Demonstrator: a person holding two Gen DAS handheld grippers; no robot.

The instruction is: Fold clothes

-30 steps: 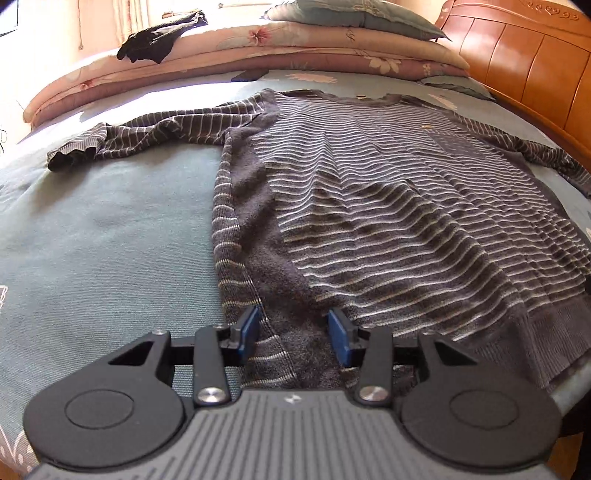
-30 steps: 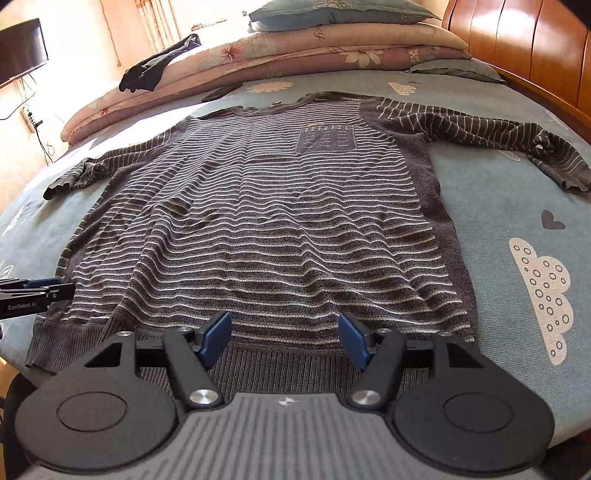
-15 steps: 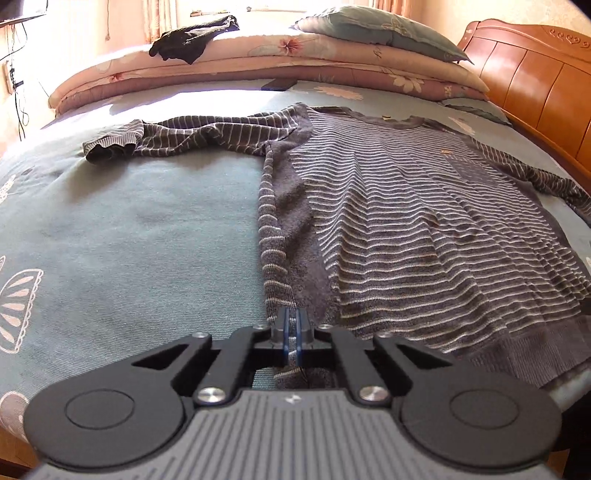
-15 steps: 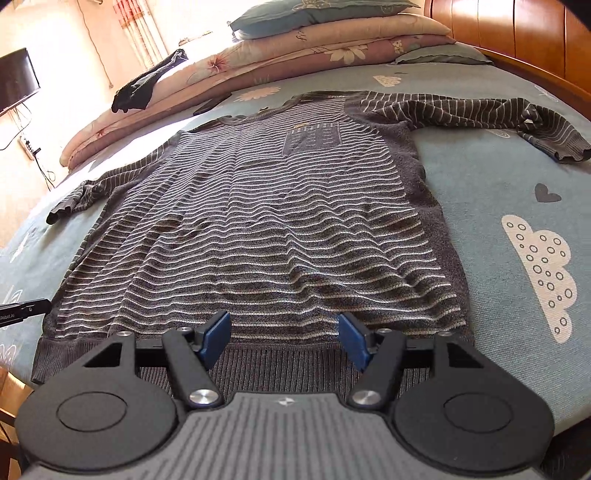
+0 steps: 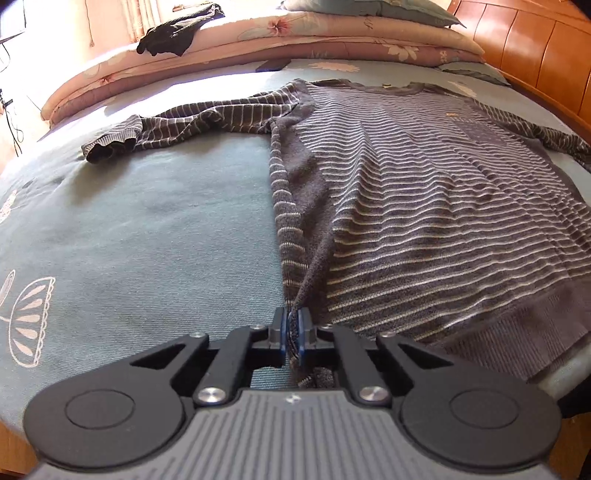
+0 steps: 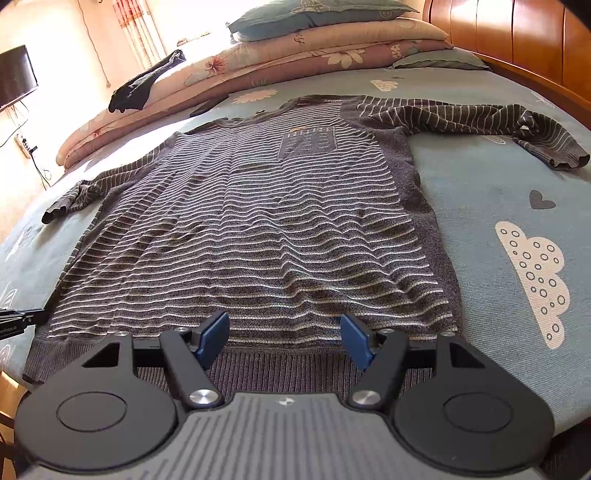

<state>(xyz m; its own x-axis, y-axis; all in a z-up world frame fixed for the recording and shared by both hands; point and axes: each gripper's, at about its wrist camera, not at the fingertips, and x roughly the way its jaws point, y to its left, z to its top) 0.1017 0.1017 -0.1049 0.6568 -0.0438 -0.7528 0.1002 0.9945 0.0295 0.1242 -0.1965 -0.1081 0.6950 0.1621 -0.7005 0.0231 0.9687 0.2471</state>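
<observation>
A dark grey sweater with thin white stripes (image 6: 266, 229) lies flat, front up, on the blue bed, sleeves spread to both sides. It also shows in the left wrist view (image 5: 424, 192). My left gripper (image 5: 294, 334) is shut on the sweater's hem at its left bottom corner, pinching the fabric into a ridge. My right gripper (image 6: 283, 338) is open and empty, just above the ribbed hem near the middle to right of the bottom edge. The left gripper's tip shows at the far left of the right wrist view (image 6: 18, 318).
Folded floral quilts (image 6: 295, 55) and pillows (image 6: 317, 14) are stacked at the far side of the bed. A black garment (image 5: 177, 31) lies on the quilts. A wooden headboard (image 6: 517, 40) stands at the right. The bed's near edge lies just under both grippers.
My left gripper closed on the hem's left corner and has pulled it up and slightly back, raising a ridge in the fabric. The right gripper stayed open over the hem.
</observation>
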